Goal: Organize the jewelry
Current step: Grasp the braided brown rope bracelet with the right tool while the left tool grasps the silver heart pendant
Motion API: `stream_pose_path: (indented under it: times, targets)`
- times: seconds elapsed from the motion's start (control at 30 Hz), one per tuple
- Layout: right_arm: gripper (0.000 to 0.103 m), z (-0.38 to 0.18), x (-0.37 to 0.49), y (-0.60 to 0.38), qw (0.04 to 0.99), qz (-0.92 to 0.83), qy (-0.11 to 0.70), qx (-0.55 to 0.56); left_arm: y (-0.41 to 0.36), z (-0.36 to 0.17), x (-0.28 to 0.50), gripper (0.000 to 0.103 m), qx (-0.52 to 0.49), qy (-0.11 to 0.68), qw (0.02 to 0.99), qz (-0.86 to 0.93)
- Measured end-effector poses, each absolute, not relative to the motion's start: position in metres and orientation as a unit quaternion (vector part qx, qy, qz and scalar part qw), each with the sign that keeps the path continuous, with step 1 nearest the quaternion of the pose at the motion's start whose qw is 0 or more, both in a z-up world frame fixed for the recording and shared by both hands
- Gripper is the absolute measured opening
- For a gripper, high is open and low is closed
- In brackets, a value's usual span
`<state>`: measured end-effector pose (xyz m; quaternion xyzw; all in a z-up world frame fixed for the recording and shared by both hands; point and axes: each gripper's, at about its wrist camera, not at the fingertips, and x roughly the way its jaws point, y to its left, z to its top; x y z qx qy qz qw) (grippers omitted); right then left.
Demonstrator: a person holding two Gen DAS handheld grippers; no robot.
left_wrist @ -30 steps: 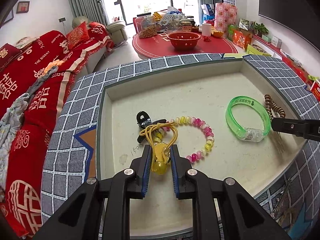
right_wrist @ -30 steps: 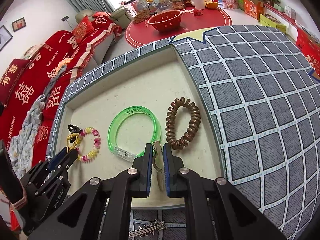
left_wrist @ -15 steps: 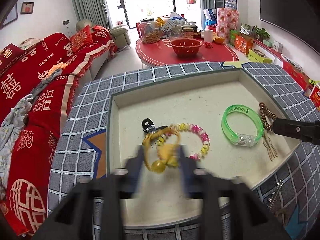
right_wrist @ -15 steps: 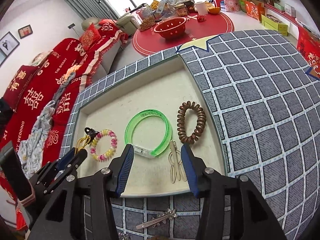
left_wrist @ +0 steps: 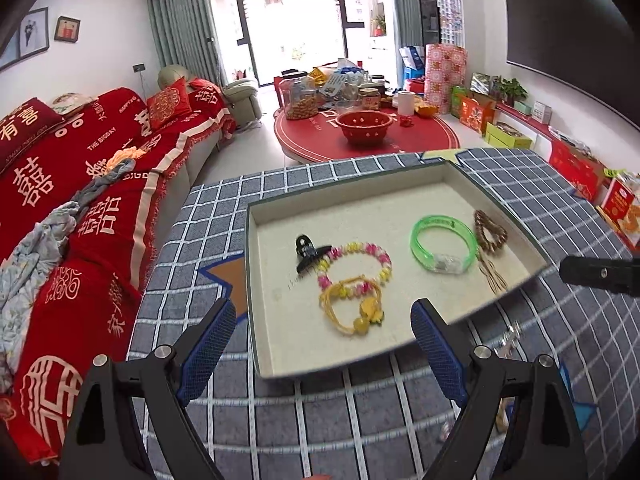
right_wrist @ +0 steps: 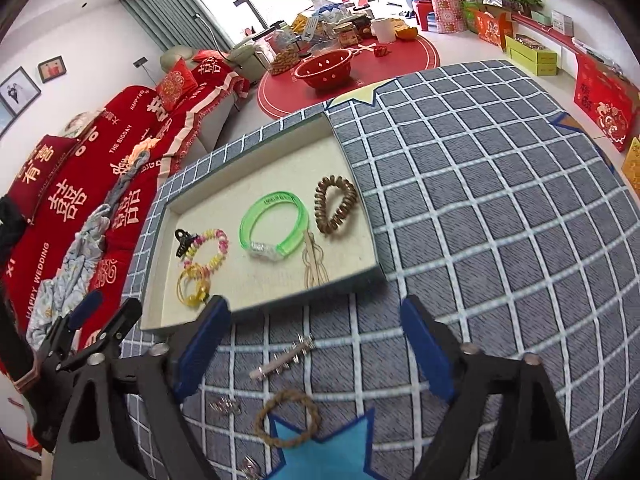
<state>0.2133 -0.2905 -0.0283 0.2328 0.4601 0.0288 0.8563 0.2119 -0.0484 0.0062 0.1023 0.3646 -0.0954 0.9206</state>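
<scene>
A shallow beige tray [left_wrist: 448, 184] [right_wrist: 256, 148] lies on the checked cloth. In it are a yellow cord bracelet [left_wrist: 352, 306] [right_wrist: 192, 286], a pink-yellow bead bracelet [left_wrist: 358, 260] [right_wrist: 210, 246], a black claw clip [left_wrist: 306, 250] [right_wrist: 183, 240], a green bangle [left_wrist: 442, 242] [right_wrist: 274, 224], a brown coil tie [left_wrist: 490, 230] [right_wrist: 336, 204] and a gold hair clip [left_wrist: 490, 270] [right_wrist: 314, 262]. My left gripper [left_wrist: 320, 344] is open and empty above the tray's near edge. My right gripper [right_wrist: 310, 354] is open and empty over a silver clip [right_wrist: 284, 358] on the cloth.
On the cloth in front of the tray lie a brown braided ring [right_wrist: 288, 418] on a blue star patch, and small silver pieces [right_wrist: 224, 406]. A red sofa [left_wrist: 60, 200] is to the left. A red round table [left_wrist: 368, 136] stands beyond.
Both grippers opened and drew back from the tray. The left let go of the yellow cord bracelet, the right let go of the gold hair clip; both now lie in the tray.
</scene>
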Motion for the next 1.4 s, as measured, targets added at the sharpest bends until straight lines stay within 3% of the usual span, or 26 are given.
stream_pose_path:
  times: [0.07,0.53,1.4]
  targets:
    - [0.103,-0.028,0.202,-0.290,0.860,0.024,0.459,0.223,-0.048,0.004,0.199,0.099,0.107,0.364,0.920,-0.097]
    - [0.103,-0.059,0.161,-0.265,0.843,-0.003,0.523,0.130,-0.066,-0.047,0.151,0.099,0.143,0.423,0.880,-0.164]
    - [0.101,-0.081,0.179,-0.237,0.843,-0.011,0.537,0.008,-0.080,-0.065,0.171,0.099,0.132,0.443,0.868,-0.183]
